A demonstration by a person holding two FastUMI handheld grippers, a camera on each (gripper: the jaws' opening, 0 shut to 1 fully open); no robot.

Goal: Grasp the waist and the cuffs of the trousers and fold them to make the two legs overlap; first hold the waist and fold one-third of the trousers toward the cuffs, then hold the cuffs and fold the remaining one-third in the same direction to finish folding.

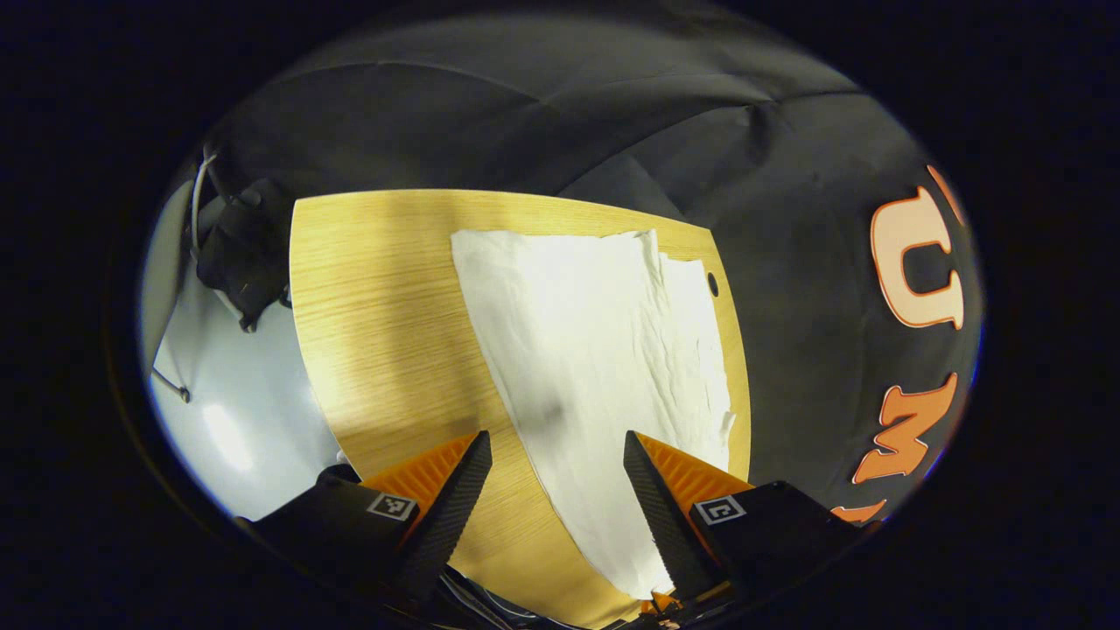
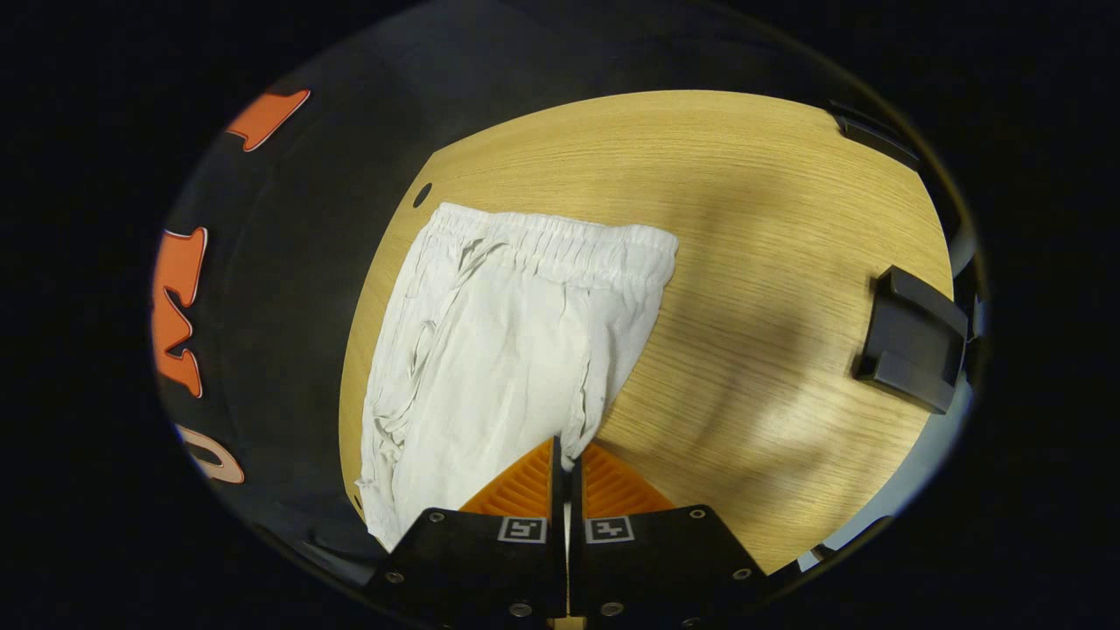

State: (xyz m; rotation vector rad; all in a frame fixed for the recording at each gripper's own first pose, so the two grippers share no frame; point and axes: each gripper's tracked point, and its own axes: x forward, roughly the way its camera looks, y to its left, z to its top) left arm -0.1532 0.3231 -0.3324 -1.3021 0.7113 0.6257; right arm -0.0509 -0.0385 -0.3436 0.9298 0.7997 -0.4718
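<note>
One pair of white trousers (image 2: pixel 490 341) lies flat on one wooden table (image 2: pixel 744 219), toward the table's side by the black cloth wall (image 1: pixel 787 262). In the right gripper view the elastic waist (image 2: pixel 560 245) is at the far end, with the fabric running back toward the camera. In the left gripper view the trousers (image 1: pixel 595 350) show as a long pale strip, legs overlapped, reaching from the far table edge down between the fingers.

Left gripper (image 1: pixel 557 472): jaws wide apart, nothing between them pinched, hovering above the trousers and bare table (image 1: pixel 385 332). One finger is over wood, the other over cloth.

Right gripper (image 2: pixel 565 464): jaws closed tight, pinching the trousers' near edge, a fold of cloth rising into the tips.

One black block (image 2: pixel 910 350) sits at the table's edge, well apart from the trousers. One small dark hole (image 2: pixel 423 194) in the tabletop near the waist corner. No containers to count. One dark bundle with a cable (image 1: pixel 241 249) hangs off the table.
</note>
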